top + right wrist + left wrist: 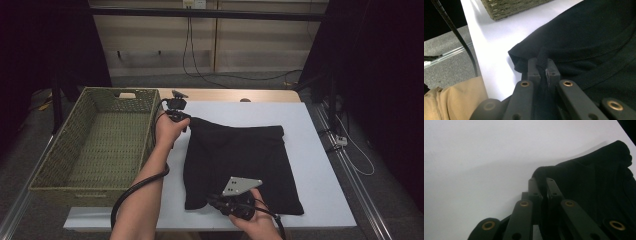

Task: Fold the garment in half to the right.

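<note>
Seen from above, one black garment (240, 167) lies flat on the white counter (320, 165), beside one woven basket (100, 145) at the left. Two grippers work it: the left gripper (186, 119), arm stretched forward, has its fingers (534, 188) clamped on the far left corner; the right gripper (216, 202), held near the counter's front edge, pinches the near hem.

looks like a lab/recording setup: black curtains (45, 45), metal frame rails (200, 12), white-topped table (320, 150), loose wall cable (192, 55)
</note>
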A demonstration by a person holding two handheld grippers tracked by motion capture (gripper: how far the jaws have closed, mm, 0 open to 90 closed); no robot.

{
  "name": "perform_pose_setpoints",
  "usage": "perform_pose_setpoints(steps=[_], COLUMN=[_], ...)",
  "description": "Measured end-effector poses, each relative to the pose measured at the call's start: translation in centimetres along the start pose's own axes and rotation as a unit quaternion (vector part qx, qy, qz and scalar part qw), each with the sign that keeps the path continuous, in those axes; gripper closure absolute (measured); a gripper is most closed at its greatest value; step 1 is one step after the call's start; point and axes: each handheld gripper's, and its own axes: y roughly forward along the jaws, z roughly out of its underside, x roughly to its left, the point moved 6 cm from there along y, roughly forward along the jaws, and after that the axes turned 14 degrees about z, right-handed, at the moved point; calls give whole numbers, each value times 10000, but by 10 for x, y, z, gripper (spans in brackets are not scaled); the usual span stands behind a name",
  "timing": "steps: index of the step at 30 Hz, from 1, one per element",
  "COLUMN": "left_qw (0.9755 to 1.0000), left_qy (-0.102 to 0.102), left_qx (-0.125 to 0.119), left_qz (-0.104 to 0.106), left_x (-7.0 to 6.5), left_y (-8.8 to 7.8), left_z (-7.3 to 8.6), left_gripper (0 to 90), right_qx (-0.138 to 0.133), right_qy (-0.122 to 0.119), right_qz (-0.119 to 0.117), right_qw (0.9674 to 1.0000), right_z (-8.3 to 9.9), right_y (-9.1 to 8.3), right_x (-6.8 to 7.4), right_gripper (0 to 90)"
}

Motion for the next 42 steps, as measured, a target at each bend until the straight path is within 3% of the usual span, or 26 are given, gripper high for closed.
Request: perform_pose_setpoints(steps=[8, 23, 42], left_qw=[10000, 10000, 9998], left_qy=[61, 15, -64], left_qx=[39, 59, 113], left_qz=[-5, 8, -124], left_x=[-5, -3, 5], left_y=[-4, -15, -42], left_z=[-7, -14, -22], left_gripper=[853, 851, 853], right_qx=[-123, -244, -474], right_qy=[60, 135, 211], right_qz=[16, -75, -293], right_qw=[9999, 9996, 9982], right_z=[-7, -16, -39], right_y=[-7, -9, -5], right_x=[-2, 0, 11], right_gripper=[866, 867, 867])
